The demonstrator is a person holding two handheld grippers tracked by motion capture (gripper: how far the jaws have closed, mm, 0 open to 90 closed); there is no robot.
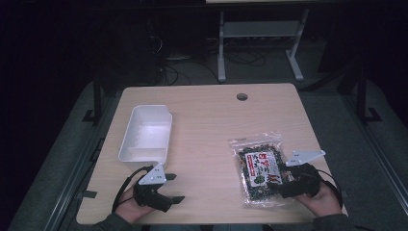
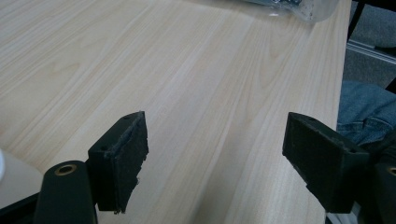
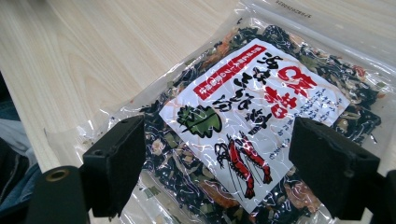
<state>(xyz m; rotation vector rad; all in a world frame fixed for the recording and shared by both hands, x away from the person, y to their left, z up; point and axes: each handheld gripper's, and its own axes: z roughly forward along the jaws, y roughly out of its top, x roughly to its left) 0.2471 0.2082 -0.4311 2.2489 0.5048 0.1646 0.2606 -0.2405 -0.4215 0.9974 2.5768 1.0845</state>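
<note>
Right gripper (image 1: 287, 179) sits in the lower right of the high view, its two black jaws spread wide over the near end of the clear packet (image 1: 259, 169) and not pressing on it. From the right gripper view the packet (image 3: 261, 126) takes up the centre and right of the frame, lying flat between the parted jaws, one jaw at the lower left and the other at the lower right; whether either jaw touches the film I cannot tell. Inside the packet are dark dried flakes mixed with pale and orange bits, and its white label carries red and black characters, a green leaf and a red shrimp drawing. The packet lies on the wooden surface (image 1: 207, 130), in the right half of the high view, a little in from the near edge. Left gripper (image 1: 172, 186) is in the lower left of the high view, well apart from the packet, held low by a hand (image 1: 129, 204), jaws wide apart with nothing between them. In the left gripper view bare wood grain shows between the two jaws, and a corner of the packet (image 2: 299, 7) lies at the top right. A white tub (image 1: 146, 134) stands on the left part of the surface, just above the left gripper in the high view. A round hole (image 1: 242, 96) sits near the surface's far edge.
</note>
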